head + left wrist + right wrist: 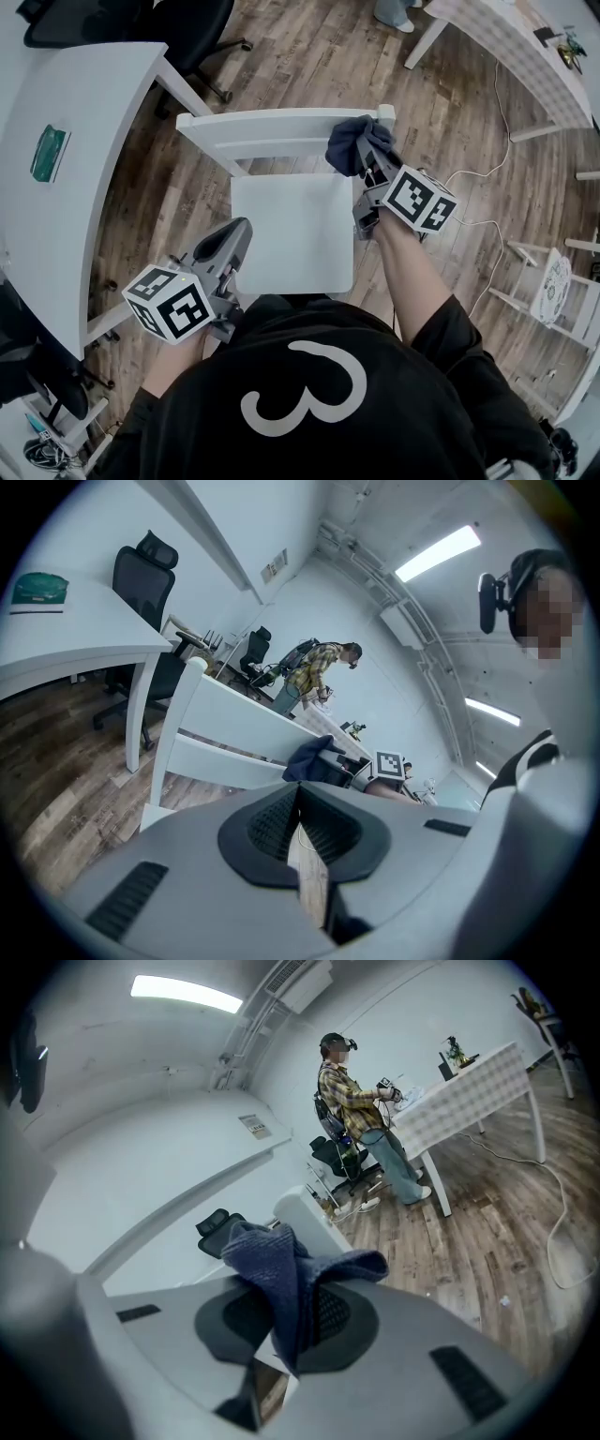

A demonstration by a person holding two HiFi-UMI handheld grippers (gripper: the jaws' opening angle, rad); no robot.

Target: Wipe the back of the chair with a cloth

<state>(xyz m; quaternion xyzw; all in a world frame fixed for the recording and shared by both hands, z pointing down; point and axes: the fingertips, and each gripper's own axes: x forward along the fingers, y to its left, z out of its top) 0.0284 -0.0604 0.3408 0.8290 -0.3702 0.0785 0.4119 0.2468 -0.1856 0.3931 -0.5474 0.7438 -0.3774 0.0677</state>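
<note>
The dark blue cloth [349,143] is clamped in the jaws of the right tool [373,157] and laid against the chair back [253,127] just ahead of it. The left tool [234,232] is held with its jaws together on nothing, beside the seat [291,225].

Bright, even ceiling strip light [183,994]; soft shadows; strong fisheye distortion, dark vignetted corners.

Wood-plank floor [309,56] runs across the whole room. At the left of the head view stands a white bench [84,112] with a green pad [49,153] on it, and a black office chair [202,33] sits at the upper left. At the upper right is a bench under a checked cloth [511,47], with a white cable [497,112] trailing beside it. The wall [169,1147] is pale, and a strip light [183,993] glows overhead.
</note>
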